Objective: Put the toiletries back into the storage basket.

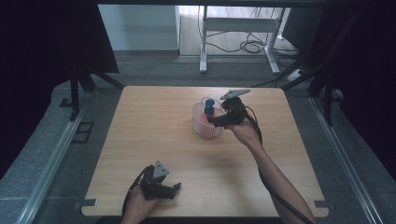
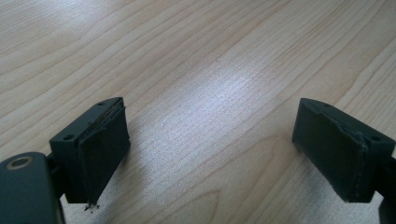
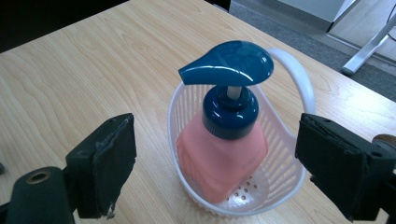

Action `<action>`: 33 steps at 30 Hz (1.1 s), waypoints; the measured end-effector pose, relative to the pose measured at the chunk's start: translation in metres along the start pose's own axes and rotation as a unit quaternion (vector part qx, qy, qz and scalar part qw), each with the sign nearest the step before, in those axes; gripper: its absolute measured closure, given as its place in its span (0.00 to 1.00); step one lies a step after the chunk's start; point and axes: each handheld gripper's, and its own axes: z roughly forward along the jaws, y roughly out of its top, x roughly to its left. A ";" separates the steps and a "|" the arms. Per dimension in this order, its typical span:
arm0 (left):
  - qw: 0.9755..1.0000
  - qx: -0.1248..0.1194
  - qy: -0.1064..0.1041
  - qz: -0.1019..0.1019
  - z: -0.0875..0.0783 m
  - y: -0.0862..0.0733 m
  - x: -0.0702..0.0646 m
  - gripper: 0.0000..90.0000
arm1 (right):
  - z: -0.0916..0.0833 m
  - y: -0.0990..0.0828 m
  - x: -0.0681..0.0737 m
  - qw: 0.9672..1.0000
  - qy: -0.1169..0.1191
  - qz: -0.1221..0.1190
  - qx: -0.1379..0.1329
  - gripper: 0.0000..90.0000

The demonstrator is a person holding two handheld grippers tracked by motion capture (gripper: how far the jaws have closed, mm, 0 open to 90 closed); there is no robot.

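Right tongs (image 3: 210, 158) wide open, empty, before pump bottle (image 3: 224, 140).

In the high view the pump bottle (image 1: 208, 112) is too small to read: just a blue top above something pink, its lower body hidden behind the wall of the white basket (image 1: 205, 128). The tips of the right tongs (image 1: 215, 120) merge with the dark body near the basket rim, so their gap cannot be judged there. The near edge of the desk (image 1: 205, 212) is partly covered by the left hand (image 1: 140, 203), whose forearm is cut off by the bottom edge.

In the right gripper view the bottle's base is hidden by its own slumped pink body, and the basket's near rim runs off the bottom edge.
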 end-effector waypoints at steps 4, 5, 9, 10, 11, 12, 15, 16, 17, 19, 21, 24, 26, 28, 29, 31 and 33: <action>1.000 0.000 0.000 0.000 0.000 0.000 0.000 0.12 | -0.005 -0.001 0.000 1.000 -0.001 -0.001 -0.003 0.13; 1.000 0.000 0.000 0.000 0.000 0.000 0.000 0.12 | -0.005 -0.001 0.000 1.000 -0.001 -0.001 -0.003 0.13; 1.000 0.000 0.000 0.000 0.000 0.000 0.000 0.12 | -0.010 -0.002 0.001 1.000 0.001 -0.001 -0.007 0.13; 1.000 0.000 0.000 0.001 0.000 0.000 0.000 0.12 | -0.011 -0.002 0.002 1.000 0.001 0.000 -0.006 0.13; 1.000 0.000 0.000 0.001 0.000 0.000 0.000 0.12 | -0.012 -0.003 0.003 1.000 -0.001 -0.001 -0.003 0.13; 1.000 0.000 0.000 0.001 0.000 0.000 0.000 0.12 | -0.012 -0.003 0.003 1.000 -0.001 -0.001 -0.003 0.13; 1.000 0.000 0.000 0.000 0.000 0.000 0.000 0.12 | -0.014 -0.005 0.004 1.000 0.002 -0.001 0.001 0.13; 1.000 0.000 0.000 0.000 0.000 0.000 0.000 0.12 | -0.015 -0.006 0.004 1.000 0.003 -0.001 0.000 0.13; 1.000 0.000 0.000 0.000 0.000 0.000 0.000 0.12 | -0.015 -0.007 0.004 1.000 0.004 -0.001 0.000 0.13; 1.000 0.000 0.000 0.000 0.000 0.000 0.000 0.12 | -0.017 -0.008 0.005 1.000 0.005 0.000 -0.001 0.13; 1.000 0.000 0.000 0.000 0.000 0.000 0.000 0.12 | -0.018 -0.010 0.005 1.000 0.005 -0.001 -0.002 0.12; 1.000 0.000 0.000 0.000 0.000 0.000 0.000 0.12 | -0.020 -0.011 0.005 1.000 0.006 0.000 -0.003 0.12; 1.000 0.000 0.000 0.000 0.000 0.000 0.000 0.12 | -0.021 -0.013 0.005 1.000 0.005 -0.001 -0.003 0.11; 1.000 0.000 0.000 0.000 0.000 0.000 0.000 0.12 | -0.022 -0.014 0.005 1.000 0.005 -0.001 -0.002 0.11; 1.000 0.000 0.000 0.000 0.000 0.000 0.000 0.12 | -0.023 -0.015 0.005 1.000 0.004 -0.001 -0.001 0.11; 1.000 0.000 0.000 0.000 0.000 0.000 0.000 0.12 | -0.024 -0.016 0.005 1.000 0.004 -0.002 -0.001 0.10; 1.000 0.000 0.000 0.000 0.000 0.000 0.000 0.12 | -0.026 -0.017 0.006 1.000 0.004 -0.003 -0.001 0.10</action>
